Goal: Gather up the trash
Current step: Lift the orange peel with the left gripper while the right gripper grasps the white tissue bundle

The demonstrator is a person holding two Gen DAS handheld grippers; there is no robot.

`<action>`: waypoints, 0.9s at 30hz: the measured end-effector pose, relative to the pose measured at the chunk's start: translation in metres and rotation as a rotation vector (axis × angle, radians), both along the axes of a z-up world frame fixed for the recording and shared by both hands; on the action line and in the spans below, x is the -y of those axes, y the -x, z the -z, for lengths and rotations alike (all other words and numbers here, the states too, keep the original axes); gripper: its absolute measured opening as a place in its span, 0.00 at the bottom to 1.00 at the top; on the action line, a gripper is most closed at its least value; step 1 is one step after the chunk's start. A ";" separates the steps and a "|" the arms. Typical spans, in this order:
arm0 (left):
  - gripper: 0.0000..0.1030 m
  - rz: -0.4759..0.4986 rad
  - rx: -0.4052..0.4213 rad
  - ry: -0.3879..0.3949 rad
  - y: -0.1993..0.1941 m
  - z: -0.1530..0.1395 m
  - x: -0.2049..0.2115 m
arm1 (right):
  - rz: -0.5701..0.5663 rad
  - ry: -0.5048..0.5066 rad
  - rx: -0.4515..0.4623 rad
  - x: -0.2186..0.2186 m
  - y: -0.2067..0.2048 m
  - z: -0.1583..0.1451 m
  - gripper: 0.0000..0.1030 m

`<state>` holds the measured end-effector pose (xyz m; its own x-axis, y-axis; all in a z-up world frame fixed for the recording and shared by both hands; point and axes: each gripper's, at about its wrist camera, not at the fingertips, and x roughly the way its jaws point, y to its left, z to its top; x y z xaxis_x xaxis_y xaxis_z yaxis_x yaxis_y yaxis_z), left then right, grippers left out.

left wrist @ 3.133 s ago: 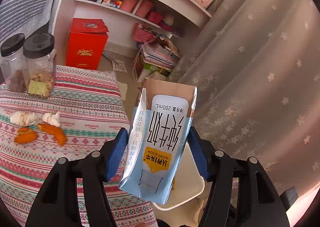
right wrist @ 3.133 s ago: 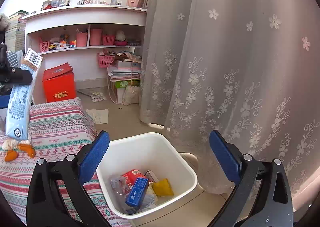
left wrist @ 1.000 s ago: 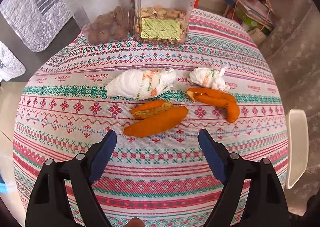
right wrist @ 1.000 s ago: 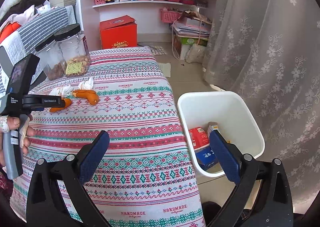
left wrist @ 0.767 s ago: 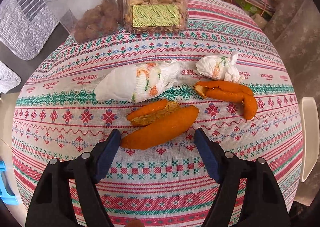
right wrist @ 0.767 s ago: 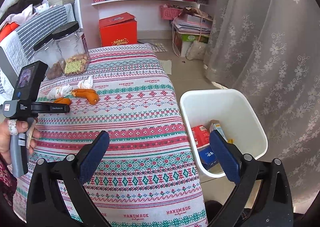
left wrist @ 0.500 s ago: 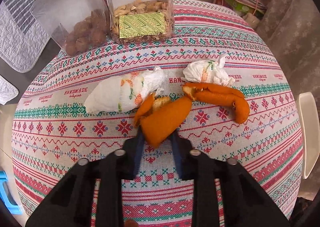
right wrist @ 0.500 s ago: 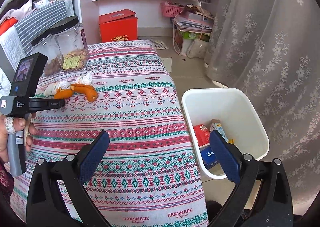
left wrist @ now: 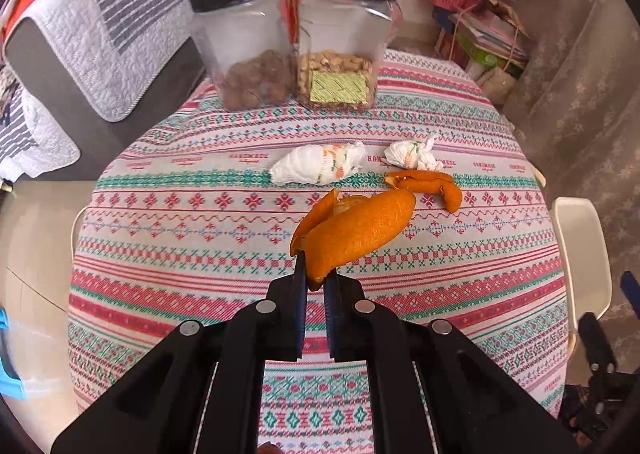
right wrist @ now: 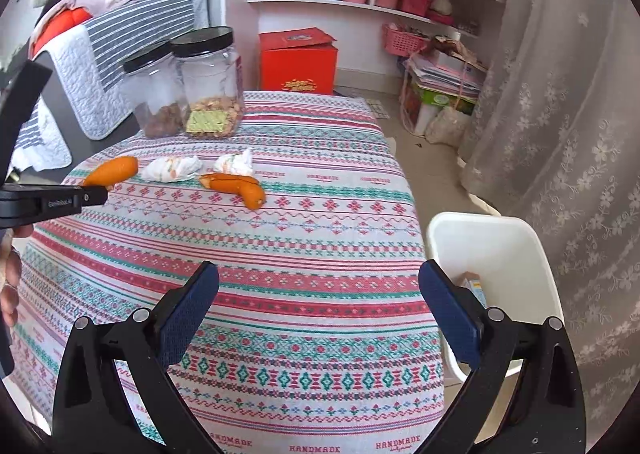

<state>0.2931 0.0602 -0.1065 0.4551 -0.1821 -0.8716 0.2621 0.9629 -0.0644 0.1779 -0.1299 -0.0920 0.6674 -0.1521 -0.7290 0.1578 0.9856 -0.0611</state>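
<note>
Woven repeatedly into the striped tablecloth (right wrist: 320, 254): "HANDMADE", clearest along its near edge at 6 o'clock in the right wrist view, again beside the crumpled tissues (left wrist: 320, 168) in the left wrist view. On the left gripper's (right wrist: 94, 196) black side, at 9 o'clock: "GenRobot.AI". Gold print on the red box (right wrist: 298, 62), unreadable.

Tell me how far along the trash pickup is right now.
Done: cartons already lie in the white bin beside the table. In hand: the left tool is shut on a large orange peel, lifted off the tablecloth. Left: a curled orange peel and two crumpled tissues on the cloth. The right tool is open and empty.
</note>
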 end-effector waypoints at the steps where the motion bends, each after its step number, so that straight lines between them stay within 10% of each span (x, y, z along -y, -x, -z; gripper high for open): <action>1: 0.07 -0.026 0.014 0.018 0.004 -0.010 -0.009 | -0.043 -0.008 0.013 -0.006 -0.004 -0.002 0.93; 14: 0.07 -0.243 0.210 0.218 0.050 -0.100 -0.086 | -0.655 0.151 -0.077 -0.114 -0.130 0.011 0.86; 27: 0.07 -0.284 0.170 0.207 0.045 -0.088 -0.097 | -0.724 0.264 -0.177 -0.135 -0.195 0.065 0.65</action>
<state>0.2483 0.1575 -0.0183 0.6473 -0.1927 -0.7375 0.0110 0.9698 -0.2437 0.3725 0.0051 -0.1568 0.5441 0.0929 -0.8338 -0.5510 0.7891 -0.2717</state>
